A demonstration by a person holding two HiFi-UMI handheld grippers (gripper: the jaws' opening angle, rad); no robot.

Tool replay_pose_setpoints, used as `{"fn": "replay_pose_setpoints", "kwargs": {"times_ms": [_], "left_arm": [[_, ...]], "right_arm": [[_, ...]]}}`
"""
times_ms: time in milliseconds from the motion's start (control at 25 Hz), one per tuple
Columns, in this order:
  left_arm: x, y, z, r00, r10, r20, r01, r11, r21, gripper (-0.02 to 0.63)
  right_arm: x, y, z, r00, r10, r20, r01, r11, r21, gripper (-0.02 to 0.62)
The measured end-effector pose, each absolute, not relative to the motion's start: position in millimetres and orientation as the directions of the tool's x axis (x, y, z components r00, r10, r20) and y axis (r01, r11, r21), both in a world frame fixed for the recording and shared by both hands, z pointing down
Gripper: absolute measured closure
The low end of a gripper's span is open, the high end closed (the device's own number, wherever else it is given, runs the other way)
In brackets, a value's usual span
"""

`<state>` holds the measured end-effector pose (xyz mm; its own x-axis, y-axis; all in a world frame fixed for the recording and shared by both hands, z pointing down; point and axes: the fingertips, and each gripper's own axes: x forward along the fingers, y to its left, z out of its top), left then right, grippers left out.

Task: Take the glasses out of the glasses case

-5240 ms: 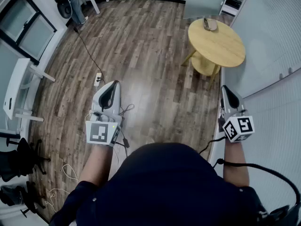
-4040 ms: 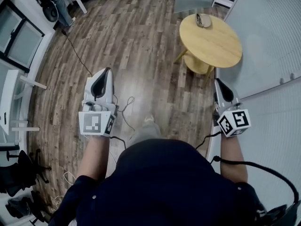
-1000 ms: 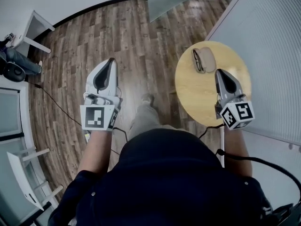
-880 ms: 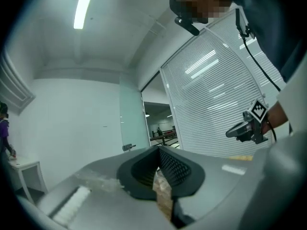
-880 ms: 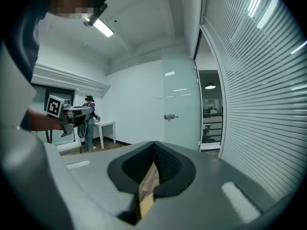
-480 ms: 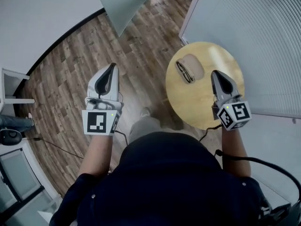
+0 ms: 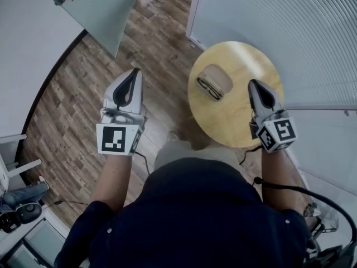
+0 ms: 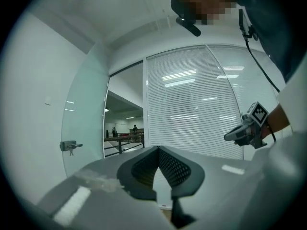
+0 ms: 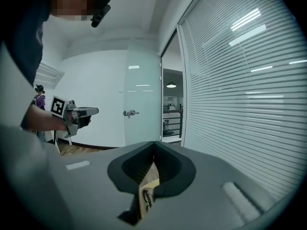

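1. Clearly the glasses (image 7: 207,87) are the delicate item: thin dark frames, probably light, with hinged arms that would bend or catch if pulled askew.
2. They lie on the round table (image 7: 234,121), toward its far left part, along the near edge of the glasses case (image 7: 217,75). I cannot tell whether they sit inside it or rest on its rim.
3. That case is a tan, rounded oval shell lying open; it looks stiff and smooth, and likely light enough to slide on the pale wood top unless steadied.
4. My judgement is that the bridge or a thick part of the frame is the safest hold, keeping off the lenses.
5. Over the table's right side, the right gripper (image 7: 252,84) has its jaws pressed together, pinching nothing.
6. Left of the table, above the plank floor (image 7: 83,88), the left gripper (image 7: 135,72) is likewise closed and empty.
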<state>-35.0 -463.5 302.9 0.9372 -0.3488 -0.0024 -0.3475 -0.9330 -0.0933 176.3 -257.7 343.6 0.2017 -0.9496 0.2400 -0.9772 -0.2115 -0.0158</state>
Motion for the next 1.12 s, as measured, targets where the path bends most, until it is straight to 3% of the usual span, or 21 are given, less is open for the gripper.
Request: {"fn": "replay_pose_setpoints", "kwargs": {"times_ms": [600,1120], "left_arm": [[31,-455,290,0.94,-0.342,0.017,-0.339,-0.935,-0.101,0.6],[47,-457,368,0.929,-0.35,0.116,-0.341,-0.935,-0.094,0.6]], "right_arm": [[190,-288,355,0.084,-0.969,0.234,-0.993,-0.1,-0.059,0.586],[193,-310,463,-0.017,-0.933,0.36,-0.99,-0.035,-0.138,0.581]]}}
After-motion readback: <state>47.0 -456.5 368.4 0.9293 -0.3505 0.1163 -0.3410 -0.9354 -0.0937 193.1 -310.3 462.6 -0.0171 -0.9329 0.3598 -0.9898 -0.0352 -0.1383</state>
